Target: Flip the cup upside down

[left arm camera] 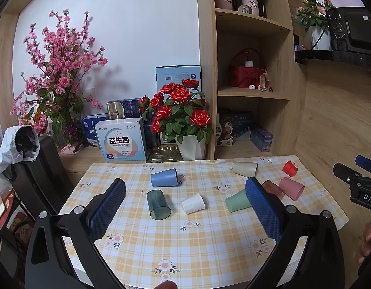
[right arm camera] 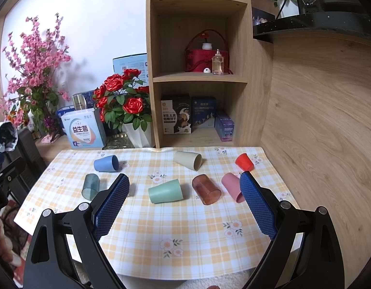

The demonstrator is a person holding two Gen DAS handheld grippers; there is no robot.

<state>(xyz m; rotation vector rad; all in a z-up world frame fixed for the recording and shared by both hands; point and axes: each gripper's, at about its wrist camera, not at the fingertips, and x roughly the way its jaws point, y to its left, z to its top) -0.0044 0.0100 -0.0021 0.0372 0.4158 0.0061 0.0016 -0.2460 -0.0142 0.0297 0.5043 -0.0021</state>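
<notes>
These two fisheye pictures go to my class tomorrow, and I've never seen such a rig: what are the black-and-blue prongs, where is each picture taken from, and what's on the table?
A person holds one hand-held gripper in each hand; a camera on each looks forward along its two fingers. The left gripper and the right gripper are both open and hold nothing. The blue pads are the fingers. On the checked tablecloth, cups lie on their sides: blue cup, grey clear cup, white cup, green cup, brown clear cup, pink cup, beige cup and red cup.
</notes>
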